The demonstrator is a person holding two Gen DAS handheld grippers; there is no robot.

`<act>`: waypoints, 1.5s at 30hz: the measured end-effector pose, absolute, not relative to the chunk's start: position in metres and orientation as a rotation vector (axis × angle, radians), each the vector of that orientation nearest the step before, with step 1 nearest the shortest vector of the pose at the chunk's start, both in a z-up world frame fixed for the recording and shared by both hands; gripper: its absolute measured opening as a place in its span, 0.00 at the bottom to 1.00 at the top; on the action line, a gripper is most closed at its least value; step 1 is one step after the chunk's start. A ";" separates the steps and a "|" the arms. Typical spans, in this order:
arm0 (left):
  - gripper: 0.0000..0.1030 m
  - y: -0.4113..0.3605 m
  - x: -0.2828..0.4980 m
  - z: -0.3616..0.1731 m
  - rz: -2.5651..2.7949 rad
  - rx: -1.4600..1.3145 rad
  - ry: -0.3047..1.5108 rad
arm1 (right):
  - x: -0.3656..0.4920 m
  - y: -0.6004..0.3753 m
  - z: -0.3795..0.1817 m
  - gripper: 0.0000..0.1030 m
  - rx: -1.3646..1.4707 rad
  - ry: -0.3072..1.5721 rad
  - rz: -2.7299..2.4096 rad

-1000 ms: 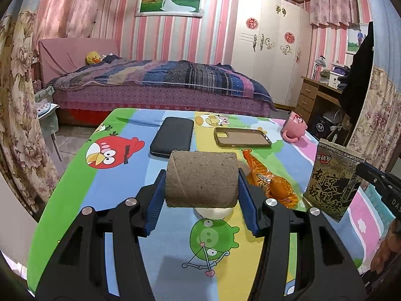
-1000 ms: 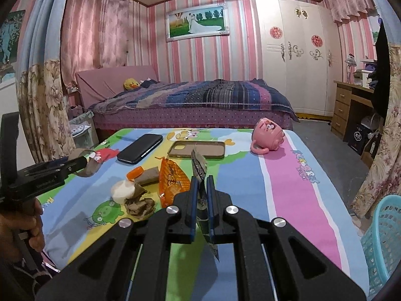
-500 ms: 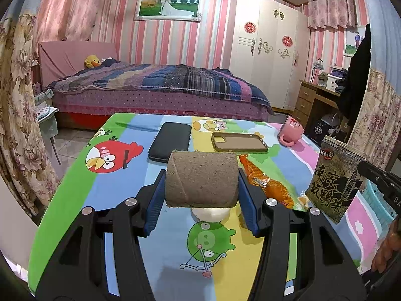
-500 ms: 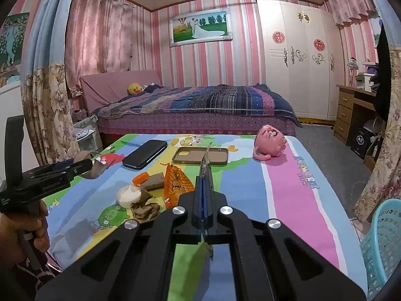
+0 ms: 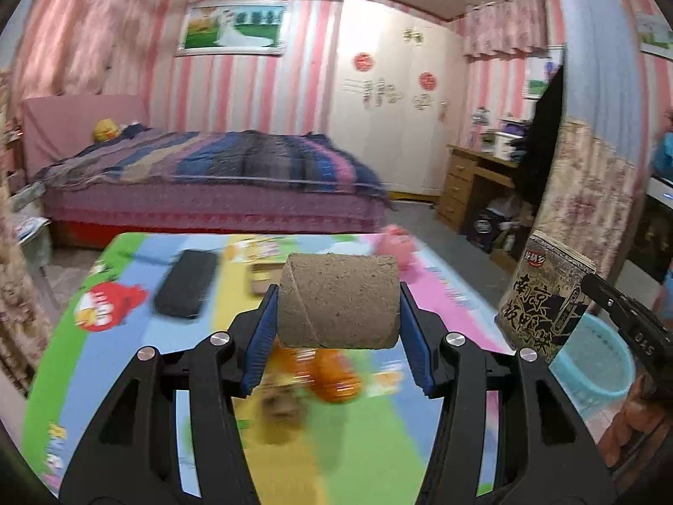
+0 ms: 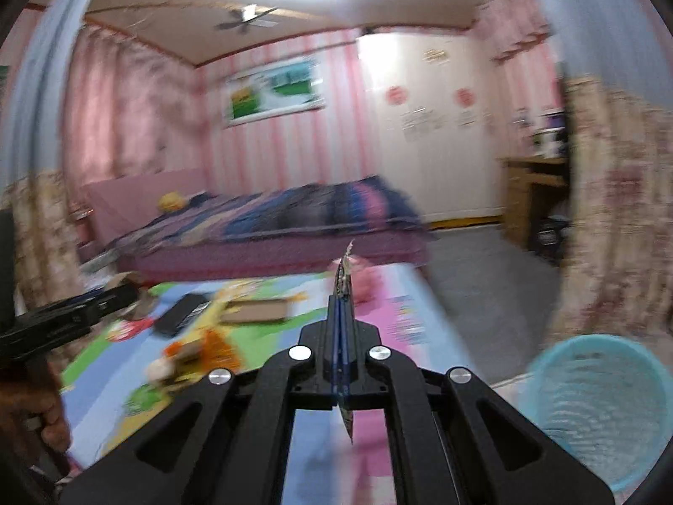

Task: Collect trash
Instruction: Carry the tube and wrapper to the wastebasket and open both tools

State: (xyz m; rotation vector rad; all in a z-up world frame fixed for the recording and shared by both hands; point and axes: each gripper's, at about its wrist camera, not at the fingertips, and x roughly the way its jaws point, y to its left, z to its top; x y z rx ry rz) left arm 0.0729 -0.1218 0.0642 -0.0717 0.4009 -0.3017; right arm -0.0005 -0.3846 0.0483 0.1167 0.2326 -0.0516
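My left gripper (image 5: 338, 320) is shut on a grey-brown cardboard roll (image 5: 338, 301), held above the cartoon tablecloth (image 5: 126, 336). My right gripper (image 6: 341, 315) is shut on a flat dark snack wrapper (image 6: 344, 271), seen edge-on; the wrapper also shows at the right of the left wrist view (image 5: 547, 294). A light blue basket (image 6: 593, 408) stands on the floor at the right, also in the left wrist view (image 5: 593, 362). An orange wrapper (image 5: 332, 374) and brown scraps (image 5: 282, 408) lie on the table, blurred.
On the table lie a black phone (image 5: 185, 290), a tan phone case (image 5: 265, 277) and a pink toy (image 5: 397, 244). A bed (image 5: 210, 185) stands behind the table, a wooden desk (image 5: 475, 181) and curtains (image 5: 589, 193) at the right.
Both grippers have risen and swung right with their loads. The blue basket has come into both views. The views are now motion-blurred.
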 end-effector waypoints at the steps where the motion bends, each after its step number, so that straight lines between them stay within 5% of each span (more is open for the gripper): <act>1: 0.51 -0.139 0.072 0.066 -0.334 -0.072 0.402 | -0.010 -0.400 0.050 0.00 0.122 0.221 -0.107; 16: 0.51 -0.353 0.058 0.060 -0.624 0.051 0.446 | -0.079 -0.545 0.052 0.00 0.197 0.152 -0.403; 31: 0.51 -0.406 0.056 0.055 -0.715 0.082 0.486 | -0.087 -0.598 0.031 0.04 0.297 0.204 -0.485; 33: 0.51 -0.407 0.057 0.054 -0.713 0.085 0.488 | -0.087 -0.597 0.029 0.13 0.296 0.212 -0.506; 35: 0.51 -0.407 0.057 0.053 -0.716 0.086 0.491 | -0.092 -0.597 0.030 0.66 0.302 0.176 -0.525; 45: 0.51 -0.426 0.059 0.044 -0.751 0.110 0.522 | -0.120 -0.608 0.037 0.65 0.358 0.065 -0.625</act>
